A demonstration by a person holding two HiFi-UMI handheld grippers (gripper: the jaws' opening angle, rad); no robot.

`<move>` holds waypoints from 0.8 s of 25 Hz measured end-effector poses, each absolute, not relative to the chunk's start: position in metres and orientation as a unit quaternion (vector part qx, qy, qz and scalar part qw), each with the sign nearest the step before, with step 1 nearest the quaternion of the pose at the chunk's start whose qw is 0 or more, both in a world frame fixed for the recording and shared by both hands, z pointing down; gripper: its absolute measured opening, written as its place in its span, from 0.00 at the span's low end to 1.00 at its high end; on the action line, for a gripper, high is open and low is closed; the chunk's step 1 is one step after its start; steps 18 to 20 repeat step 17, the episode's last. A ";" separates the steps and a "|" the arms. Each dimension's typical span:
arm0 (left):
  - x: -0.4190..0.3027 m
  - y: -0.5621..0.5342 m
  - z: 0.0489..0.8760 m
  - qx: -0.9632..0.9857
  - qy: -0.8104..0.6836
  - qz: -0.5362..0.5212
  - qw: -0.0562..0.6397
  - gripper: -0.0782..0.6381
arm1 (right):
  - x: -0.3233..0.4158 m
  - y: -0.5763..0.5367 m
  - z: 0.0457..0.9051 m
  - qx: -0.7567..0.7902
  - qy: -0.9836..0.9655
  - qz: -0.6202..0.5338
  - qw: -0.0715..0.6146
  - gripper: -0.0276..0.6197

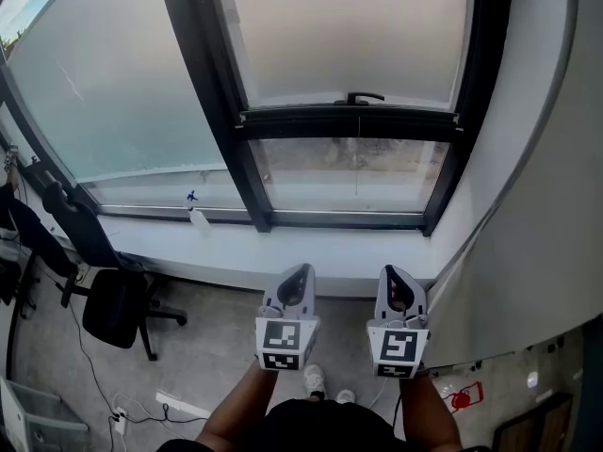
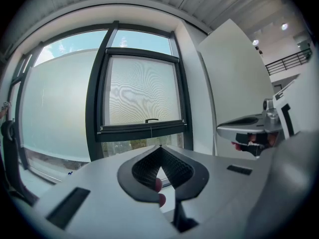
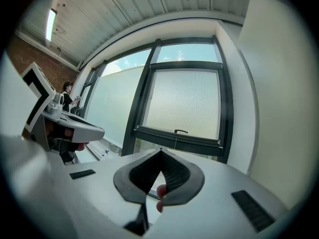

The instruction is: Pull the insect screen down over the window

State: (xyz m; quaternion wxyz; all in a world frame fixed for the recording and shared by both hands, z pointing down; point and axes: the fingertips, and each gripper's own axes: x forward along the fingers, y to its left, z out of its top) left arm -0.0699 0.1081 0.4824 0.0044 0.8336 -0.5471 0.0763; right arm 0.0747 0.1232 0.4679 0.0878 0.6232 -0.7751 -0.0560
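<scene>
While both of your tongs are pinched fully together and carry nothing, the work sits above them in the head view. The left gripper (image 1: 300,269) and right gripper (image 1: 391,271) are side by side at the lower centre of the frame, in front of the white sill (image 1: 283,248) and well apart from the window (image 1: 221,111).

The insect screen (image 1: 349,36) fills the upper right pane and ends at its dark bottom bar (image 1: 349,121), so the strip of clear glass (image 1: 349,168) under the bar is uncovered; the pull looks only part done. That bar's long axis runs left to right across the frame, and its small handle (image 1: 363,97) sits on top of it near the middle.

The handle lies straight up the frame from the gap between your grippers, a little closer to the right one's line. In the right gripper view it shows just above the closed tips (image 3: 160,151), at (image 3: 180,131). I judge the right hand the better placed: you would need to part its jaws, reach up to the handle, then draw down across the bar's length.
</scene>
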 end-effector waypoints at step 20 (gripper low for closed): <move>-0.074 0.114 0.485 0.826 -0.560 0.070 0.010 0.11 | 0.065 0.128 0.475 0.620 -0.777 -0.056 0.092 0.05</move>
